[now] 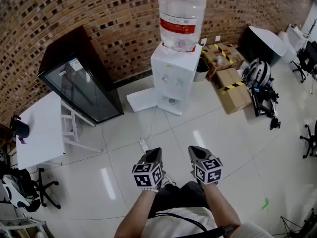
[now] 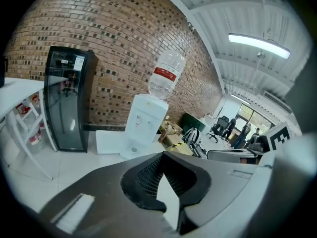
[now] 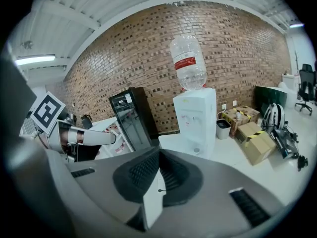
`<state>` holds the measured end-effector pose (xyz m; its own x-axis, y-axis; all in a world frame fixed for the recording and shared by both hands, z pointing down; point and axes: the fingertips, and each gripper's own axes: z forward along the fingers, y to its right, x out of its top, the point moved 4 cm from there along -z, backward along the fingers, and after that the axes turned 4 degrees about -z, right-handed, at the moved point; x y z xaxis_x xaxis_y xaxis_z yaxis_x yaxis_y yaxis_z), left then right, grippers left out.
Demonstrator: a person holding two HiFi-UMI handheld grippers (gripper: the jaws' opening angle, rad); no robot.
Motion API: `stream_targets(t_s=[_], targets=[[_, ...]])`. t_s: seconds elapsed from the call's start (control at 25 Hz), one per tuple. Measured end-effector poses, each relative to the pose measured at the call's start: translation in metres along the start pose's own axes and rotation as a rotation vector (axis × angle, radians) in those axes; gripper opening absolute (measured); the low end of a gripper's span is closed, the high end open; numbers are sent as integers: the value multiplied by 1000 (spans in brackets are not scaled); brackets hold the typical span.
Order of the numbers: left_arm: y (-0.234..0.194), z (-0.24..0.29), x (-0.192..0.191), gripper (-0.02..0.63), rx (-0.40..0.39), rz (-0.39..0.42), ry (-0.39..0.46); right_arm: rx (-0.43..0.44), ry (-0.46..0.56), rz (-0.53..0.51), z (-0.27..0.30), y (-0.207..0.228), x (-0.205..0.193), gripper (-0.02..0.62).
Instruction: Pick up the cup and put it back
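Note:
A white water dispenser [image 1: 174, 78] with a big clear bottle [image 1: 182, 15] stands against the brick wall ahead. A small pale cup-like thing [image 1: 172, 101] sits in its tap recess, also in the left gripper view [image 2: 132, 150] and the right gripper view [image 3: 197, 150]. A dark cup [image 1: 21, 128] stands on the white table [image 1: 42, 133] at the far left. My left gripper [image 1: 155, 152] and right gripper [image 1: 194, 149] hang side by side near my waist, well short of the dispenser. Both are shut with nothing held [image 2: 163, 155] [image 3: 158, 153].
A black glass-door fridge [image 1: 81, 81] stands left of the dispenser. Cardboard boxes [image 1: 230, 86], a helmet [image 1: 257, 73] and a dark bin [image 1: 262, 42] lie to its right. A power strip and cable [image 1: 144, 145] cross the white tiles in front of me. Office chairs [image 1: 309, 140] line the right edge.

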<state>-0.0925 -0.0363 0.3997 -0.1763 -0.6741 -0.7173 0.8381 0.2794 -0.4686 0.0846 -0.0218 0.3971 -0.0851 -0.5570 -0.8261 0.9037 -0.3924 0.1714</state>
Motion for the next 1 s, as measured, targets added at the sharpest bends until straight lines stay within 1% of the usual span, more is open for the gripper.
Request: stream_targets(t_s=[0.28,0.52,0.72,0.84,1.0], targets=[[-33,36,11,0,5,-20,-7,10,-7,-25,58,9,6,12],[-67,83,13,0,7,-39,-2,42,-13,-42,120,31,1,17],[-98,142,4,0,17,-32,-14,26,-16,-58,181,69,-18,17],[-121,190,-7,0,15,-23,-22,14,-20,-83,226,100,-35,17],[-153,263,-25,0,3,-1,-40,-7,4,-96,293,142,-60,25]])
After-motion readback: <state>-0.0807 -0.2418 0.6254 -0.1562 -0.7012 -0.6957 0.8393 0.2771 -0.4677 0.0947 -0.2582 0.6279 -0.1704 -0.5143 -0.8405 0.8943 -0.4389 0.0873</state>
